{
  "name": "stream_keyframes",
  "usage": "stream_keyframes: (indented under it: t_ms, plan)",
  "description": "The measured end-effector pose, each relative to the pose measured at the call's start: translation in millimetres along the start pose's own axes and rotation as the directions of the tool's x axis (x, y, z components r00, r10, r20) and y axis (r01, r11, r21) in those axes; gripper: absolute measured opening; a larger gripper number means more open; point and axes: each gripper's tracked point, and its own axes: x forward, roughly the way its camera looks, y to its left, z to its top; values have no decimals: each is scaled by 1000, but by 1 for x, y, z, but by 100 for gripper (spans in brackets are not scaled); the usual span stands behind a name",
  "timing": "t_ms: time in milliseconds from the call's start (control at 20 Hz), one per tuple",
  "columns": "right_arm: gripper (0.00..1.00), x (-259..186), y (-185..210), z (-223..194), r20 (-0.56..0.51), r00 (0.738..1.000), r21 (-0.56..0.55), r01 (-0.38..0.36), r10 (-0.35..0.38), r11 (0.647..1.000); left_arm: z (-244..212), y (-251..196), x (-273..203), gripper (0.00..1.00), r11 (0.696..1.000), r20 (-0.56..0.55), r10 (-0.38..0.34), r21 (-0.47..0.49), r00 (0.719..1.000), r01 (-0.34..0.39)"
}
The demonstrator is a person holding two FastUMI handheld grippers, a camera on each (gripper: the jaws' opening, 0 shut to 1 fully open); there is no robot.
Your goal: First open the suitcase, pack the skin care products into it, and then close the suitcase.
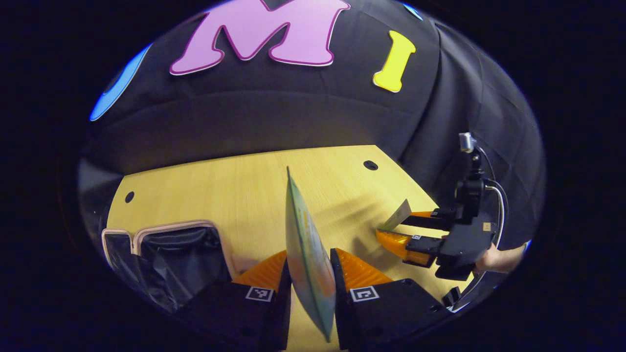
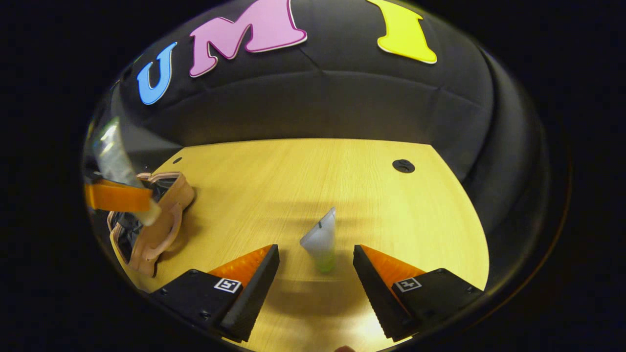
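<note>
Left gripper view. The left gripper (image 1: 309, 274) pinches a flat skin care sachet (image 1: 308, 254) between both fingers; the sachet stands on edge, rising above the wooden table (image 1: 234, 190). The open suitcase (image 1: 171, 254), with pale trim and dark lining, lies on the table to the left of the sachet, close to the near edge. To the right of the sachet, well apart, the right gripper (image 1: 391, 230) is held by a hand (image 1: 499, 259) near the table's right edge; its fingers are spread, with a small tube (image 1: 397, 216) between them.

Right gripper view. The right gripper (image 2: 317, 274) has its fingers spread wide on either side of the tube (image 2: 322, 239), which stands on its green cap on the table (image 2: 303, 176), touching neither finger. Far left of the tube, the suitcase (image 2: 156, 220) lies open at the table's edge. Above it, one finger (image 2: 117, 195) of the left gripper presses the sachet (image 2: 115, 161), here blurred.
</note>
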Motion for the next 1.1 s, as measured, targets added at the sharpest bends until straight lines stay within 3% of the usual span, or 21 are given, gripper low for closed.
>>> stream_keyframes:
  t_ms: [200,300,350,400,600,850,900,950,1000,1050,1100]
  plan:
    - [96,24,-4,-7,-39,999,30,14,-13,999,-37,50,-51,42,995,-55,79,-56,995,-82]
    - [50,27,-16,-6,-45,997,40,70,-68,997,-67,84,-74,45,985,-123,134,-93,983,-146]
    - [27,22,-13,-5,-48,997,54,63,-61,997,-82,103,-82,42,977,-166,170,-101,971,-188]
    - [32,17,-6,-1,-45,998,76,41,-37,996,-93,120,-86,45,971,-201,188,-111,961,-213]
    - [31,-15,37,24,16,998,84,-57,56,995,-124,171,-86,42,957,-357,206,-123,911,-264]
    - [31,-58,110,36,21,983,-6,-182,182,983,-170,204,-75,44,945,-569,167,-141,805,-296]
    - [38,-64,123,33,13,981,-26,-192,193,981,-179,206,-71,44,942,-598,160,-145,785,-302]
    - [31,-69,139,29,-1,978,-40,-210,210,977,-188,208,-65,42,939,-623,152,-152,767,-309]
    - [31,-70,156,25,-15,975,-49,-222,222,974,-199,208,-58,44,935,-644,140,-164,753,-314]
    - [25,-73,171,22,-28,973,-55,-231,229,972,-207,208,-51,43,932,-650,127,-182,750,-315]
    - [25,-75,188,21,-35,969,-57,-245,244,968,-213,210,-45,42,930,-655,106,-201,749,-307]
